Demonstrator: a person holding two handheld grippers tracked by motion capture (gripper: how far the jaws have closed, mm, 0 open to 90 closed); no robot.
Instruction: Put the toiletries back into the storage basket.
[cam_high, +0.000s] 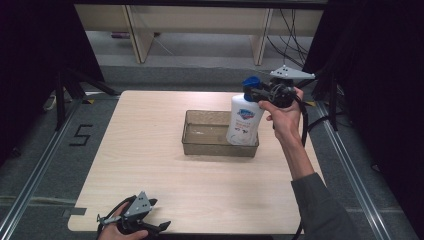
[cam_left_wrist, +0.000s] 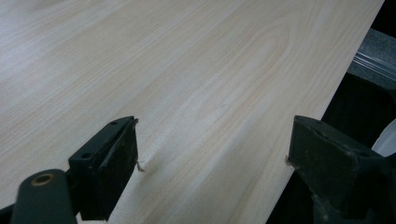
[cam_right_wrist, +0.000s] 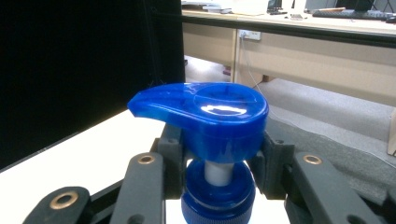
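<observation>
A white soap bottle (cam_high: 245, 120) with a blue pump head (cam_high: 251, 81) stands upright in the right end of a clear plastic tray (cam_high: 200, 142). My right gripper (cam_high: 257, 94) is shut on the bottle's neck just under the pump. In the right gripper view the jaws press on both sides of the stem below the blue pump head (cam_right_wrist: 205, 109). My left gripper (cam_high: 161, 226) rests low at the table's near left edge, held by a hand. Its jaws stand wide apart over bare wood, with nothing between the fingers (cam_left_wrist: 109, 161).
The light wooden table (cam_high: 150, 170) carries the tray near its middle right. A black "5" (cam_high: 80, 135) marks the floor to the left. Wooden furniture legs (cam_high: 140, 37) and cables (cam_high: 290, 40) lie beyond the far edge. Dark curtains flank both sides.
</observation>
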